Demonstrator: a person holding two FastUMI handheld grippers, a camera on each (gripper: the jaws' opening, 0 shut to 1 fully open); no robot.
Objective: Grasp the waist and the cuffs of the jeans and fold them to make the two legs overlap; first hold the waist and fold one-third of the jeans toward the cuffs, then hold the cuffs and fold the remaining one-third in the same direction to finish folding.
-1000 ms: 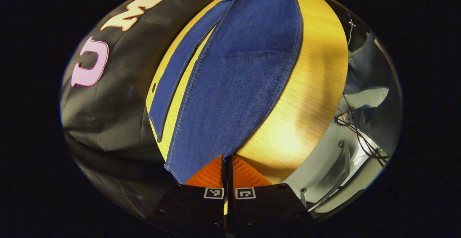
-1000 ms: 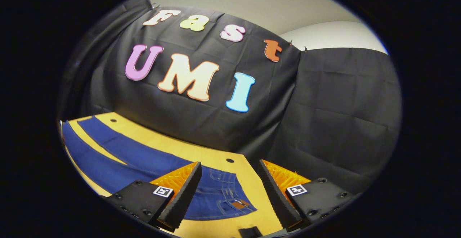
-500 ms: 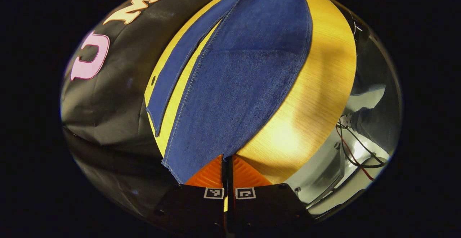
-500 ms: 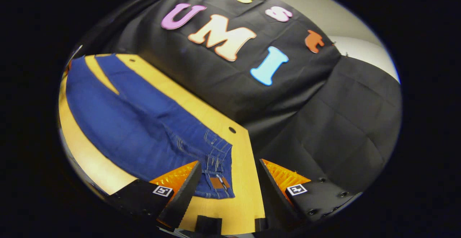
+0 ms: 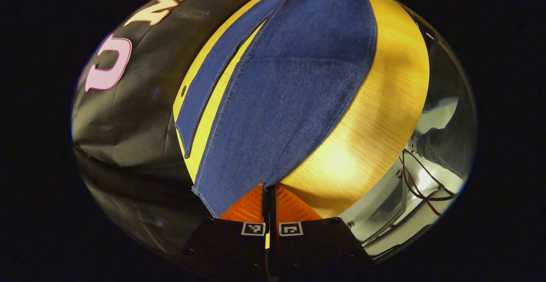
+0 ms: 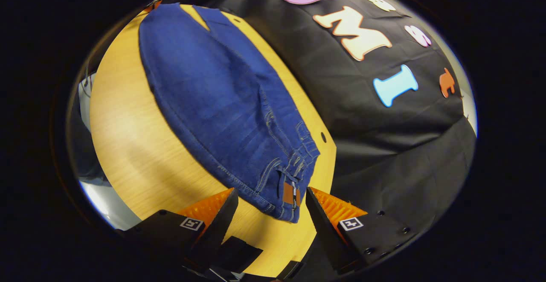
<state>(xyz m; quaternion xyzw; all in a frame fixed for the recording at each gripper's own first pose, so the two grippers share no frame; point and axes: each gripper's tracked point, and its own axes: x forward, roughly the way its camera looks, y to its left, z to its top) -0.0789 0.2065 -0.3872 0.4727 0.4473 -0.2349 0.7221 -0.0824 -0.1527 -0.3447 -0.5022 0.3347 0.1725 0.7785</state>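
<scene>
Blue jeans [image 5: 290,85] lie flat along the wooden table [image 5: 375,111], the two legs side by side with a strip of wood between them. My left gripper [image 5: 268,187] is shut on the near leg's cuff corner at the table's end. In the right gripper view the jeans [image 6: 213,94] stretch away from the waist [image 6: 294,162], which carries a brown patch [image 6: 288,193]. My right gripper [image 6: 271,194] hovers open over that waist end, with the patch corner between its spread fingers and neither finger touching it.
The black cloth wall [image 6: 384,145] hangs close behind the table's far long edge. A small hole [image 6: 323,137] sits in the table near the waist. Beyond the near edge are a person's leg [image 5: 443,149], cables [image 5: 422,184] and a metal frame.
The right gripper has swung down and over toward the waist, still open, and the patch now lies between its fingers. The left gripper stays shut on the cuff, barely shifted.
</scene>
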